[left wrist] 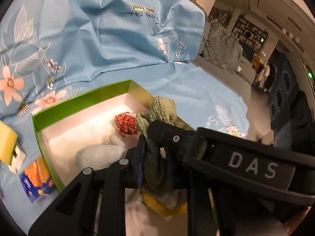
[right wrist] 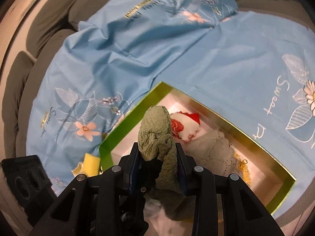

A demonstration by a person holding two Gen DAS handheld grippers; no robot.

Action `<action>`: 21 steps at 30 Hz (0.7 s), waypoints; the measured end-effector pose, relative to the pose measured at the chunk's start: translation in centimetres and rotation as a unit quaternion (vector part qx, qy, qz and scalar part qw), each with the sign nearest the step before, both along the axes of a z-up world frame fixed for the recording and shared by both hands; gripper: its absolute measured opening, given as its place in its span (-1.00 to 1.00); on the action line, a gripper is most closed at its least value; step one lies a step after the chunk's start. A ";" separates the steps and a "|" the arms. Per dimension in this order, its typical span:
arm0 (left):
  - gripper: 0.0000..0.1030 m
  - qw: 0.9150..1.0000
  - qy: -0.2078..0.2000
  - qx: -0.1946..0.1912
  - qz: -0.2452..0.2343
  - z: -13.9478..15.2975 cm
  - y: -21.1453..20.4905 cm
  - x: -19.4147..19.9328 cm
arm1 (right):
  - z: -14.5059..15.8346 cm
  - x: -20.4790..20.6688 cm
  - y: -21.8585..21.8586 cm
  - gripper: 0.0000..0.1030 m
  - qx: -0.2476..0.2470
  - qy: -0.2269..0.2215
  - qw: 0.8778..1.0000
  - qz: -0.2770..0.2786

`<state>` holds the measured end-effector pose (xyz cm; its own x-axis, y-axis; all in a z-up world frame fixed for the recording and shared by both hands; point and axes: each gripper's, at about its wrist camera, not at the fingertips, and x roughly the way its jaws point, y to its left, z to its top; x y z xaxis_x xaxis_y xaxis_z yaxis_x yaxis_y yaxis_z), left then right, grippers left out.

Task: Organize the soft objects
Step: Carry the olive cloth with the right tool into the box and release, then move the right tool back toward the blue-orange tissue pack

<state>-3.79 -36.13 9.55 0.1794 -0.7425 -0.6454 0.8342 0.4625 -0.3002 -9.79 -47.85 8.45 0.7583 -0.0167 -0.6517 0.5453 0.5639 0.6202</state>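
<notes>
A green knitted soft toy [left wrist: 157,118] is held over a green box [left wrist: 82,100] with a white inside. My left gripper [left wrist: 155,151] is shut on the toy's lower part. My right gripper [right wrist: 157,157] is shut on the same green toy [right wrist: 155,129]; its black arm crosses the left wrist view at the right. In the green box [right wrist: 126,125] lie a red-and-white soft toy [right wrist: 183,125], a pale crocheted piece [right wrist: 212,149] with yellow trim, and a white soft object [left wrist: 98,155].
The box sits on a light blue flowered sheet [right wrist: 226,59] over a grey sofa [right wrist: 39,45]. Left of the box are a yellow sponge-like block [left wrist: 6,143], an orange-and-blue carton [left wrist: 37,182], and a yellow item [right wrist: 90,163]. A black device [right wrist: 25,179] is at lower left.
</notes>
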 end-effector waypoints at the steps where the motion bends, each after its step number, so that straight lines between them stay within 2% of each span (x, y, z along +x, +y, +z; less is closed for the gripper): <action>1: -0.71 1.000 -0.003 0.002 0.000 0.0 0.1 0.0 | -0.1 0.0 -0.1 -0.28 0.004 -0.001 1.000 0.000; 4: -0.69 1.000 -0.004 0.006 0.003 -0.2 -0.2 0.2 | -0.3 -0.1 -0.2 -0.28 0.005 0.001 1.000 -0.002; 8: -0.56 1.000 -0.014 0.017 0.008 0.0 -0.1 -0.3 | -0.4 -0.1 -0.2 -0.27 -0.002 0.012 1.000 -0.010; 12: -0.14 1.000 -0.009 0.008 0.013 0.5 1.2 -0.6 | 0.0 -0.6 -0.1 -0.21 -0.009 0.012 1.000 -0.016; 13: 0.05 1.000 -0.010 0.004 0.016 0.7 1.6 -0.7 | 0.2 -0.7 0.0 -0.12 -0.013 0.012 1.000 -0.018; 15: 0.28 1.000 -0.014 0.004 0.022 1.3 2.8 -1.0 | 0.8 -1.0 0.3 0.09 -0.029 0.011 0.999 -0.026; 16: 0.48 1.000 -0.015 0.002 0.023 1.7 3.5 -1.2 | 1.1 -1.2 0.5 0.16 -0.036 0.007 0.999 -0.029; 18: 0.62 0.999 -0.015 -0.009 0.030 2.4 5.3 -1.4 | 1.8 -1.4 0.9 0.39 -0.049 -0.005 0.998 -0.032; 21: 0.62 0.998 -0.028 -0.014 0.060 3.3 8.2 -1.3 | 3.1 -1.6 1.9 0.58 -0.069 -0.022 0.997 -0.030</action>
